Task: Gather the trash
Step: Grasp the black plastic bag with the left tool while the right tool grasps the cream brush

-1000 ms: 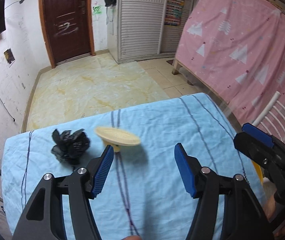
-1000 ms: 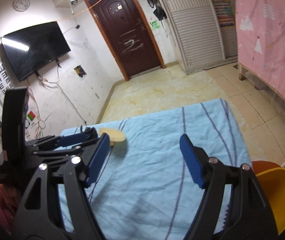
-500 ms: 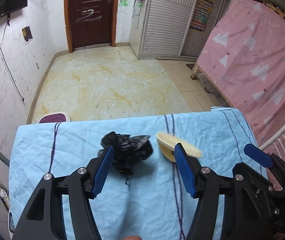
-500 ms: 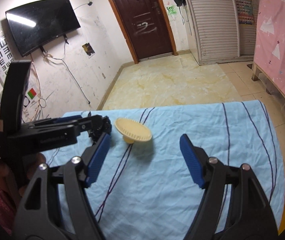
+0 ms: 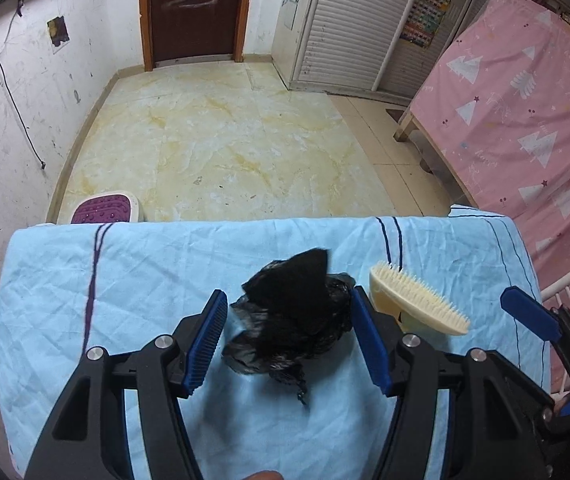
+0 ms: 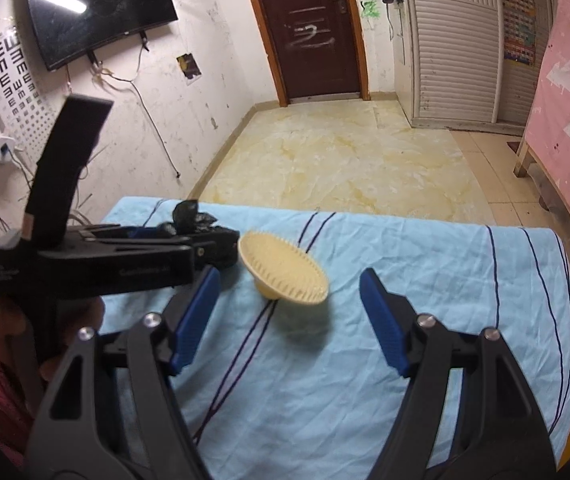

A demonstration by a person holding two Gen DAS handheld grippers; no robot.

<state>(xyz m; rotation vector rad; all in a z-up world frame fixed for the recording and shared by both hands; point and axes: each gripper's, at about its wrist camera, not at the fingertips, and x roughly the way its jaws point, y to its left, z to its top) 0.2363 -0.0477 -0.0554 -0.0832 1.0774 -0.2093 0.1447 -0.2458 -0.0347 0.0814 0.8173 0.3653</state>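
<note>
Straddling the crumpled black bag (image 5: 293, 320), the left claw (image 5: 287, 340) stands apart, its right pad at the bag's edge, grip not confirmed. The right claw (image 6: 289, 320) is apart and empty, with the cream brush (image 6: 285, 266) just ahead between its fingers. Both items lie on the blue-covered counter (image 6: 445, 280).

door (image 6: 309, 28) shut | TV (image 6: 99, 8) wall-mounted | eye chart (image 6: 9, 76) beside TV | pink curtain (image 5: 525, 120) right
</note>
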